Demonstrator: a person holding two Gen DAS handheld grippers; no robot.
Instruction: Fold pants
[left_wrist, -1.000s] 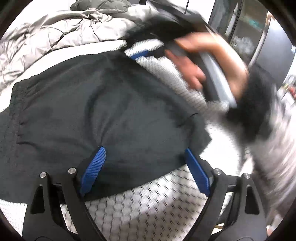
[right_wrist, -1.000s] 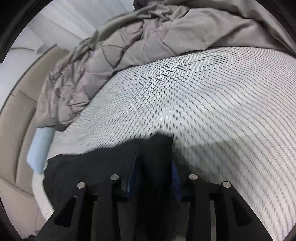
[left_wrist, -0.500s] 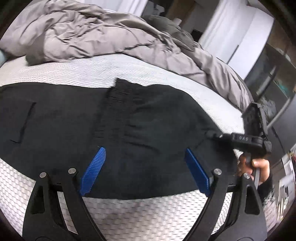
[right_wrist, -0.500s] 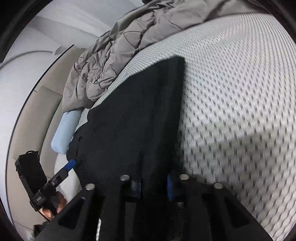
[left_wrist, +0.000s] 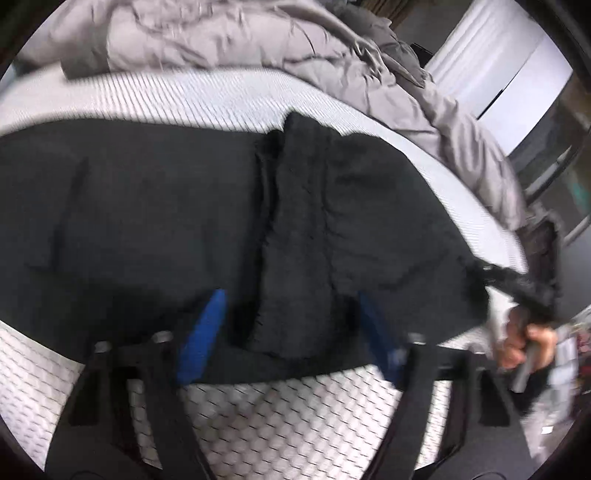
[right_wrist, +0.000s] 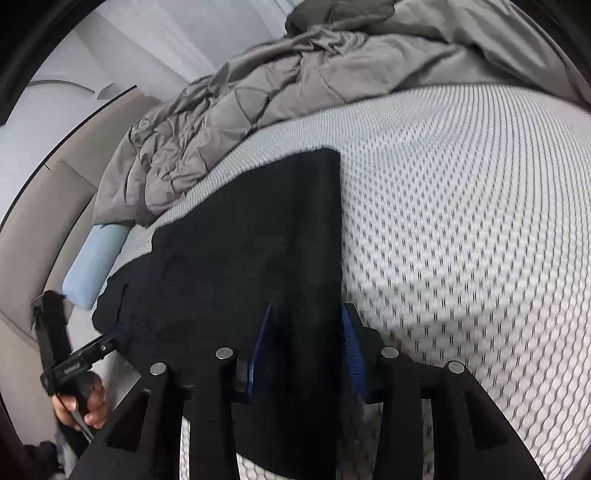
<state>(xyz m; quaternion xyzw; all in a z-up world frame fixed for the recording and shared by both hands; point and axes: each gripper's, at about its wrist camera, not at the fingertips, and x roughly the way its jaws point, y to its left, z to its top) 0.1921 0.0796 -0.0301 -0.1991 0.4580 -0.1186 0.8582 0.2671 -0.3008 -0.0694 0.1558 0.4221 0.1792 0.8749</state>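
Black pants (left_wrist: 184, 221) btwn closing left gripper (left_wrist: 291, 332) pads, on mattress (left_wrist: 277, 413)

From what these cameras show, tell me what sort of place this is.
Most likely a bedroom: black pants lie spread on a white mesh-patterned mattress, a rumpled grey quilt is pushed to its far side, and a light blue pillow sits against a padded beige headboard.

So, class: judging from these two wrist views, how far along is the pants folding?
Done: the black pants lie spread on the white mattress, one end already lapped over the middle. In hand: the left gripper is closing around that folded edge; the right gripper is opening with cloth between its blue pads. Left: the long spread section is unfolded, so more folds remain.
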